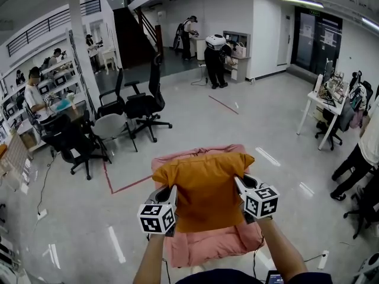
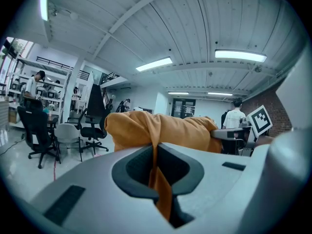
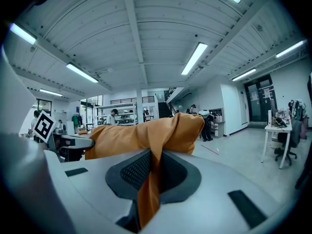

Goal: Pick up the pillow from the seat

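Plump orange fabric pillow (image 1: 206, 188) looks soft and light, with left gripper (image 1: 170, 193) and right gripper (image 1: 240, 185) each clamped on a pinched side fold, likely the best hold points.

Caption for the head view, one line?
Left gripper and right gripper hold the orange pillow over the pink seat.

light: bright, ceiling tubes (image 3: 194, 58); floor (image 1: 266, 123) glare; edges: fisheye-bent, dark corners

Left tongs (image 1: 168, 193) and right tongs (image 1: 241, 185) are both pinching the pillow (image 1: 204, 185) edges, sitting out front, roughly level.
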`<state>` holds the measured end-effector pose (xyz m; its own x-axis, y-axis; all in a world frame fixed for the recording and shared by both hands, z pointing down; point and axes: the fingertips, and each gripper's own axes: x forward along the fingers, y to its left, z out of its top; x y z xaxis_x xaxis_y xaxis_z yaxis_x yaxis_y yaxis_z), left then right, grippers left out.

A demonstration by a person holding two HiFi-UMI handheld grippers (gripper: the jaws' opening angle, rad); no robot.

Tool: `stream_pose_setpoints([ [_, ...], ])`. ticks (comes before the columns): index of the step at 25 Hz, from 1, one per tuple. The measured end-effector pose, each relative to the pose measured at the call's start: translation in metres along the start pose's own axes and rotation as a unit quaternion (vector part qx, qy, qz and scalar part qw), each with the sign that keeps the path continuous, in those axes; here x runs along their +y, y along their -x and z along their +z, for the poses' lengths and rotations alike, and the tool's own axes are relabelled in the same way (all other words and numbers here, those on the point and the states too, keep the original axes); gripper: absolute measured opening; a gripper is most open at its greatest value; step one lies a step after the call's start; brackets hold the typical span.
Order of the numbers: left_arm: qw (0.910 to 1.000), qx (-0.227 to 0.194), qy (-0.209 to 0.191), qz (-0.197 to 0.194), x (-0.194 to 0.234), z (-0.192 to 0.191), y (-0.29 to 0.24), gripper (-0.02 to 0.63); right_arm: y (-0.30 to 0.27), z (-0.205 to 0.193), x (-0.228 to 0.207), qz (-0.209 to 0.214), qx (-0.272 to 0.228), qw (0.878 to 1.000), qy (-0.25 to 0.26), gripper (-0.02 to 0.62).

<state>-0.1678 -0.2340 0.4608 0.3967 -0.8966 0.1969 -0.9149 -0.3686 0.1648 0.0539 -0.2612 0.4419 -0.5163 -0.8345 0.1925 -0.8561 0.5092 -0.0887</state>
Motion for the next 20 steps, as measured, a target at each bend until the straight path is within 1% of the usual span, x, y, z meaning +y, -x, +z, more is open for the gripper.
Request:
stream_pose_setpoints([
  [13, 1.0, -0.007, -0.002, 0.001, -0.056, -0.003, 0.033, 0.023, 0.064, -0.001, -0.006, 0.003, -0.01, 1.0, -0.005, 0.054],
  [20, 0.9999, -0.012, 0.001, 0.009, -0.075, -0.011, 0.061, 0.023, 0.094, -0.005, 0.004, 0.009, -0.013, 1.0, -0.001, 0.054],
])
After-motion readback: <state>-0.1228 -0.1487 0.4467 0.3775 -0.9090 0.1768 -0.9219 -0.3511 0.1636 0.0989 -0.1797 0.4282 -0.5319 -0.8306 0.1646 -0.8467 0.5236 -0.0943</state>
